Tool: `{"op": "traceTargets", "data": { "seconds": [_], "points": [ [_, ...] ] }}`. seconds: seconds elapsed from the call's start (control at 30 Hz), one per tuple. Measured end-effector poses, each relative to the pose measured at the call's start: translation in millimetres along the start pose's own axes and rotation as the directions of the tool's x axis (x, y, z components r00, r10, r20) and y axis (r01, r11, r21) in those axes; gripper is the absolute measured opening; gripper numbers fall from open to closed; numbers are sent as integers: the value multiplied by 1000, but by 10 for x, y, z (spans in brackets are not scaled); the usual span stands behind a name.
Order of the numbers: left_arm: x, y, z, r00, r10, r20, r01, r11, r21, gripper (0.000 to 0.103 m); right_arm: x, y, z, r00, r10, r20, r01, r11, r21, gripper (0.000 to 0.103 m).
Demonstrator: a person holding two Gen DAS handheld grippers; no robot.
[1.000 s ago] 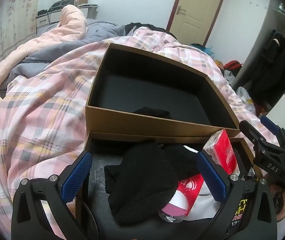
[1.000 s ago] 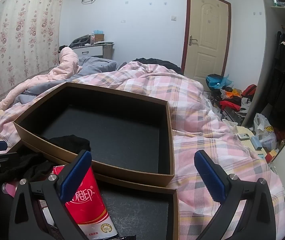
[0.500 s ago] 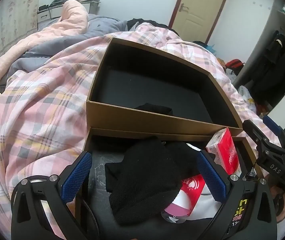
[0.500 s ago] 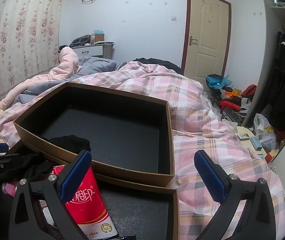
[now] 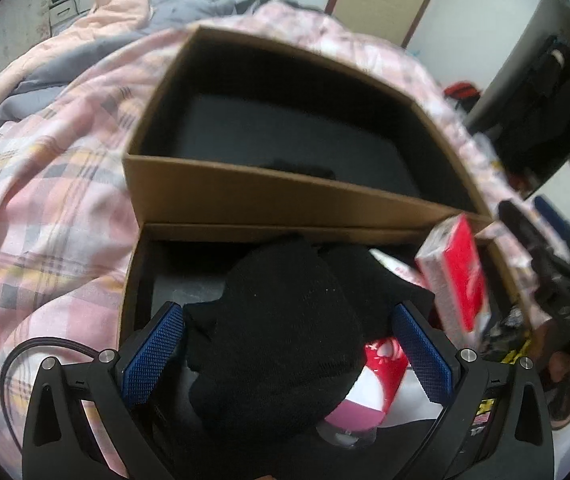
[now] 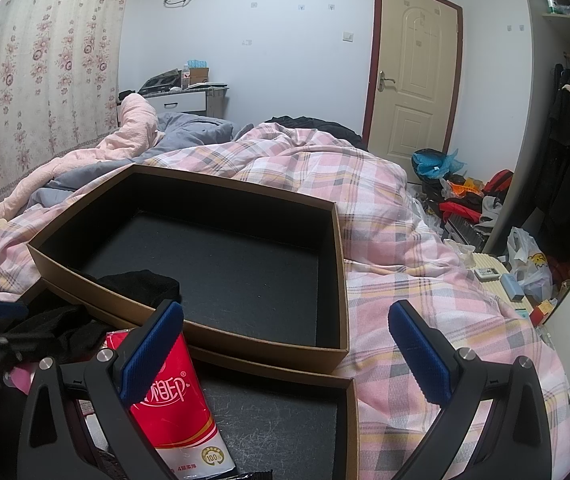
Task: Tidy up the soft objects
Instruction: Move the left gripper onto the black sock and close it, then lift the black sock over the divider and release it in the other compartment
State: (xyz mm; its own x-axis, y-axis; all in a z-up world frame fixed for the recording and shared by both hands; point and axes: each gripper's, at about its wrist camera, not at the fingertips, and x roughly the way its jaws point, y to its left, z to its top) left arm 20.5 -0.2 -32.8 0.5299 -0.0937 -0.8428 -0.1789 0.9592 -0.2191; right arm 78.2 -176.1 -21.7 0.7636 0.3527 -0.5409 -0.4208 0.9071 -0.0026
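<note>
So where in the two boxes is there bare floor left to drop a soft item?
Most of the far box is bare, apart from a black sock at its near left wall. In the near box, the right half is free; its left half is crowded with the black hat, tissue pack and wrappers. Both tongs stand open.

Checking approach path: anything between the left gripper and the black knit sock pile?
Nothing visible. The left gripper is open, its blue pads either side of the black knit sock pile in the near brown cardboard tray. The red tissue pack stands off to the right.
</note>
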Motion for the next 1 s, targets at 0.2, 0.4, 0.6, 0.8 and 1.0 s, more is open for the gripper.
{"op": "traceTargets", "data": {
  "seconds": [0.2,0.4,0.6,0.8,1.0],
  "points": [
    [76,-32,0,998,28,-49,-26,999,41,103,23,-22,-11,1000,-1,-2,1,1000,-4,102],
    [229,-37,61,992,-41,-121,49,997,61,103,2,10,0,1000,0,-4,0,1000,-4,102],
    [265,-109,62,992,-47,-120,56,996,71,103,22,1,-5,1000,3,-5,-3,1000,-5,102],
    [199,-67,94,991,-103,-84,107,993,46,93,15,3,-3,1000,4,-3,-4,1000,-5,102],
    [168,92,134,984,-172,-50,170,985,-41,35,14,8,-6,1000,2,-4,-2,1000,-6,102]
  ]
}}
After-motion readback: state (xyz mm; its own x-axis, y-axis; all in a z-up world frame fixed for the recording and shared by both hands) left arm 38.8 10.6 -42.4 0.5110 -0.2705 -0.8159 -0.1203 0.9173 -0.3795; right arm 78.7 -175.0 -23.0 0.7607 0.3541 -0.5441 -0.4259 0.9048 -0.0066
